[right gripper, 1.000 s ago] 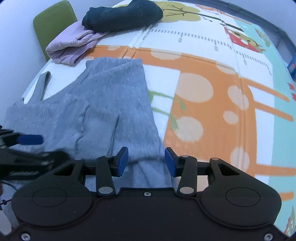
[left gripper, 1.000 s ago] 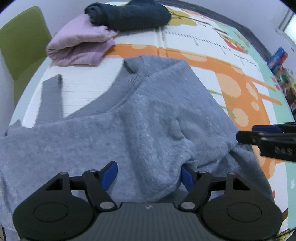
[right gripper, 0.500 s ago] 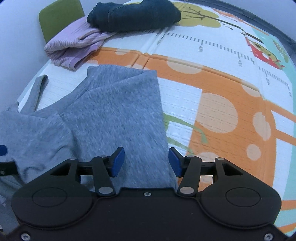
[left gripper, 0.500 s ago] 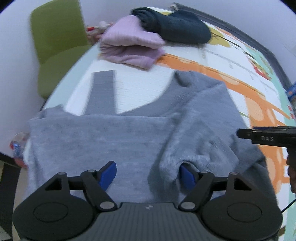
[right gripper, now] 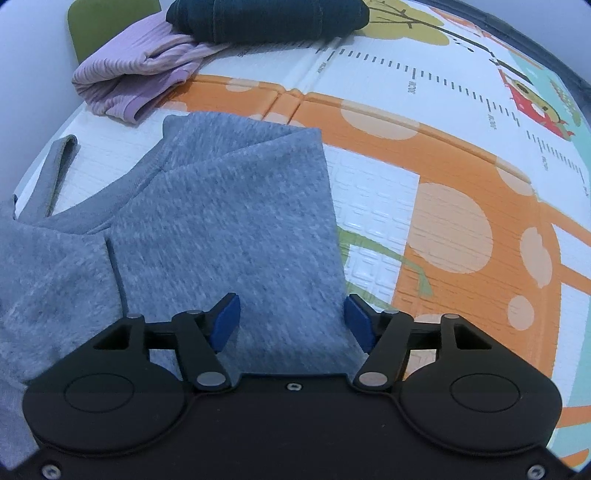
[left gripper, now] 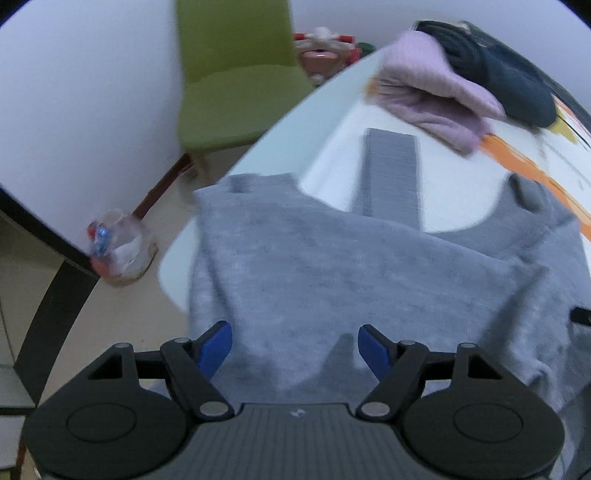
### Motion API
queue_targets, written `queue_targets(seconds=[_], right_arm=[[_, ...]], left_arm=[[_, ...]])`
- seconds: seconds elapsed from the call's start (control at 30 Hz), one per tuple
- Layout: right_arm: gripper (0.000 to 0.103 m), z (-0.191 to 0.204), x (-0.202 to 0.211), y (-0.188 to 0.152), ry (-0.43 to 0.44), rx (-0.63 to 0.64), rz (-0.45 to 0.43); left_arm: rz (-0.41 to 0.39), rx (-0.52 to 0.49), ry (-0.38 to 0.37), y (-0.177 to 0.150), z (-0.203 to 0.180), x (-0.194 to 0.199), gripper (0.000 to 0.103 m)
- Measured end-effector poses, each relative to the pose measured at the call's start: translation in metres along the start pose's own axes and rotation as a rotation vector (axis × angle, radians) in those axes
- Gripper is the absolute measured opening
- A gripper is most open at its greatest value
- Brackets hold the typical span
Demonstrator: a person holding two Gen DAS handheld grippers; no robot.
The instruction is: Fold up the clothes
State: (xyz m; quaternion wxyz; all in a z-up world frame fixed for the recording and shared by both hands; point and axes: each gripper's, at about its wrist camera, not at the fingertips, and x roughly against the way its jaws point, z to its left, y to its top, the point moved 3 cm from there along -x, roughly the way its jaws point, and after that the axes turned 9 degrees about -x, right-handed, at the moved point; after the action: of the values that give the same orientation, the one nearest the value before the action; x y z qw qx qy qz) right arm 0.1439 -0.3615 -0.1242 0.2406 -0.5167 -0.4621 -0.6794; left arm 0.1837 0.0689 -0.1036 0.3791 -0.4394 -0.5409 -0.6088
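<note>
One grey sweater [right gripper: 229, 221] is spread on the patterned mat [right gripper: 461, 192] directly beneath both tools. The left gripper [left gripper: 294, 349] is held released, blue pads wide apart over the fabric. The right gripper [right gripper: 291, 321] has just been opening; cloth is seen between its pads, unclamped. Two folded garments are stacked well ahead: a lilac garment [right gripper: 136, 74] and a dark garment [right gripper: 266, 18]. Ahead-left of the left tool, one green chair [left gripper: 236, 77] and one clear bag [left gripper: 118, 251] are seen.
</note>
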Motion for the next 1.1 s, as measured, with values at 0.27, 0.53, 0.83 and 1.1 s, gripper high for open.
queue_targets(seconds=[0.27,0.53,0.83,1.1], right_arm=[[0.073,0.008,-0.006,-0.002,-0.027,0.022,0.000],[0.073,0.007,-0.008,-0.004,-0.015,0.021,-0.004],[0.015,0.016,0.000,-0.006,0.018,0.055,-0.009],[0.011,0.011,0.010,-0.003,0.011,0.007,-0.025]], left_arm=[[0.017,0.071,-0.032,-0.001,0.027,-0.019,0.078],[0.022,0.114,-0.083,0.004,0.038,-0.036,0.089],[0.013,0.152,-0.088,0.006,0.046,-0.034,0.069],[-0.014,0.104,-0.105,0.022,0.028,-0.020,0.011]])
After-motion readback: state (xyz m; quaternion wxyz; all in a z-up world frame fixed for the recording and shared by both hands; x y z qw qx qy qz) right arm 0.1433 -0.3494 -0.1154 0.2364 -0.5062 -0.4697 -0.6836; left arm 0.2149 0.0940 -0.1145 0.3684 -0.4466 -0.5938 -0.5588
